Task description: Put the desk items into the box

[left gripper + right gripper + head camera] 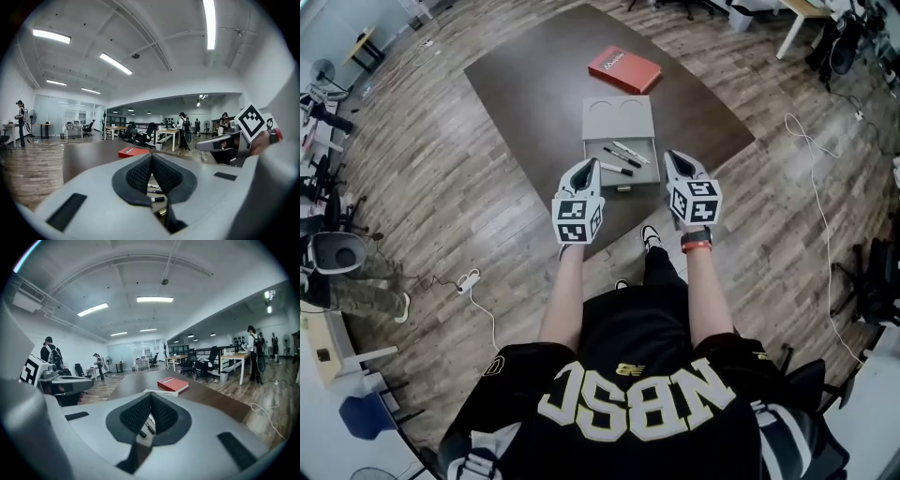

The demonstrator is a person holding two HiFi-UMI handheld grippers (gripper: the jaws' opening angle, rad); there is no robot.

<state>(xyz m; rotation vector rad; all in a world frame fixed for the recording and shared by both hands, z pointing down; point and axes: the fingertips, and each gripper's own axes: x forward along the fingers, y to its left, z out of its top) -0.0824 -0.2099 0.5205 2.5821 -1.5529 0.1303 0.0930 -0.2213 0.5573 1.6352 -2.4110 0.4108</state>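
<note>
A grey box [620, 117] stands on the dark brown table [534, 84], with black and white pens [620, 157] lying in its near compartment. Behind it lies a red book [623, 67]. My left gripper [592, 165] hovers shut at the box's near left corner, holding nothing. My right gripper [669, 157] hovers shut at the near right corner, also holding nothing. In the left gripper view the pads [142, 172] meet, with the pens [155, 190] below and the book [132, 151] beyond. The right gripper view shows the pads [138, 414] together, the pens [149, 428] underneath and the book [172, 384] ahead.
A white cable [811, 150] runs over the wooden floor at the right. A power strip [469, 279] lies on the floor at the left. Office chairs and desks [166, 133] stand further back, with people [183, 129] among them.
</note>
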